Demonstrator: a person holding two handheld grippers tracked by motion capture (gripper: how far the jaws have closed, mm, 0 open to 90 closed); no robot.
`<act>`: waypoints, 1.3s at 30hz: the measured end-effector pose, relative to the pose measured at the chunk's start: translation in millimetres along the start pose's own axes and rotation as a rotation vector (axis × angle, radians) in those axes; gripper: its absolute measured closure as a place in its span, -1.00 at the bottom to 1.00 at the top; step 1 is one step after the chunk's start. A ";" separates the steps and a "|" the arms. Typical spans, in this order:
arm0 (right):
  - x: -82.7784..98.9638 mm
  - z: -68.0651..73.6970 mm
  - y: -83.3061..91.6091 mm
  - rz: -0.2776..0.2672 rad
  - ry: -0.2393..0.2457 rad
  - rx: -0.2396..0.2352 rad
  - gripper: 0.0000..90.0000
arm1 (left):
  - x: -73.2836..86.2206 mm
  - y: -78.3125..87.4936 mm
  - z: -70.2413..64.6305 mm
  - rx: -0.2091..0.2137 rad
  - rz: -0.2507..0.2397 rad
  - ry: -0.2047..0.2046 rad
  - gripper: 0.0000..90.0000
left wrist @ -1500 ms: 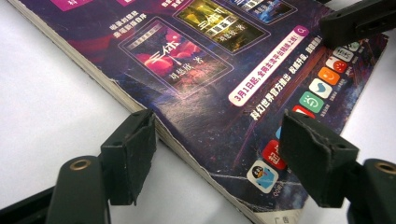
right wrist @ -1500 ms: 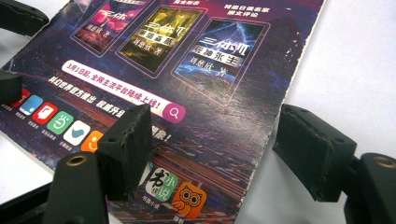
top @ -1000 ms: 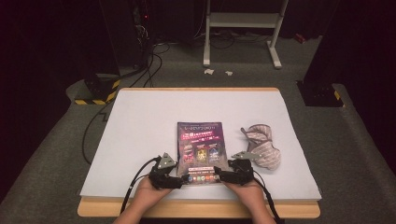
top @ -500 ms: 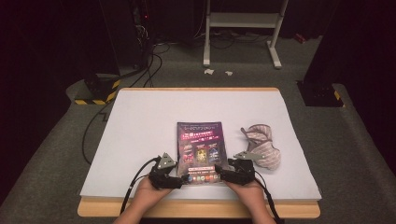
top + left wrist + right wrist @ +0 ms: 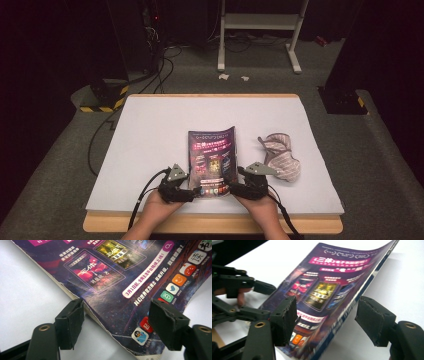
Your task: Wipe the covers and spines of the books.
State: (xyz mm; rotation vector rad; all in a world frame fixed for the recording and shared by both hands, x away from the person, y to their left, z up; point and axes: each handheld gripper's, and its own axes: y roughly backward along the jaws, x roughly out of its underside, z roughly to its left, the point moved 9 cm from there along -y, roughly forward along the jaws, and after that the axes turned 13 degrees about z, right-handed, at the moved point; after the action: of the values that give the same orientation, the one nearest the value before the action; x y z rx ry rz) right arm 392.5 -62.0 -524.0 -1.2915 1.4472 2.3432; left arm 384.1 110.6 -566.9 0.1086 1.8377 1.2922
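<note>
A purple-covered magazine (image 5: 212, 157) lies near the front of the white table (image 5: 150, 140), its right long edge curled up off the surface. My left gripper (image 5: 192, 192) is at its near left corner. In the left gripper view the jaws (image 5: 116, 325) stand open astride that corner of the magazine (image 5: 125, 277), one pad (image 5: 71, 322) against the page edge. My right gripper (image 5: 234, 187) is at the near right corner. In the right gripper view its jaws (image 5: 328, 320) are open, with the raised edge of the magazine (image 5: 332, 287) running between them. The left gripper (image 5: 265, 301) shows beyond.
A striped, crumpled cloth (image 5: 280, 157) lies just right of the magazine, close to my right hand. Past the table's far edge are a white stand (image 5: 260, 30), cables (image 5: 165, 60) and a black box with yellow-black tape (image 5: 102, 95) on the grey floor.
The magazine's right edge has risen off the table and now curls upward. My right gripper has lifted slightly with it. The left gripper has stayed put.
</note>
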 end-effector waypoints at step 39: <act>3.5 19.1 3.3 -0.036 0.072 0.067 0.09 | 0.2 4.1 4.0 -0.019 -0.012 0.004 -0.19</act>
State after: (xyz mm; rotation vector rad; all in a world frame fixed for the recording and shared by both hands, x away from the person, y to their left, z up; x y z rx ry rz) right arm 377.1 -50.2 -520.5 -1.3864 1.4959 2.2281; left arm 385.2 115.5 -564.1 0.0850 1.8268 1.3023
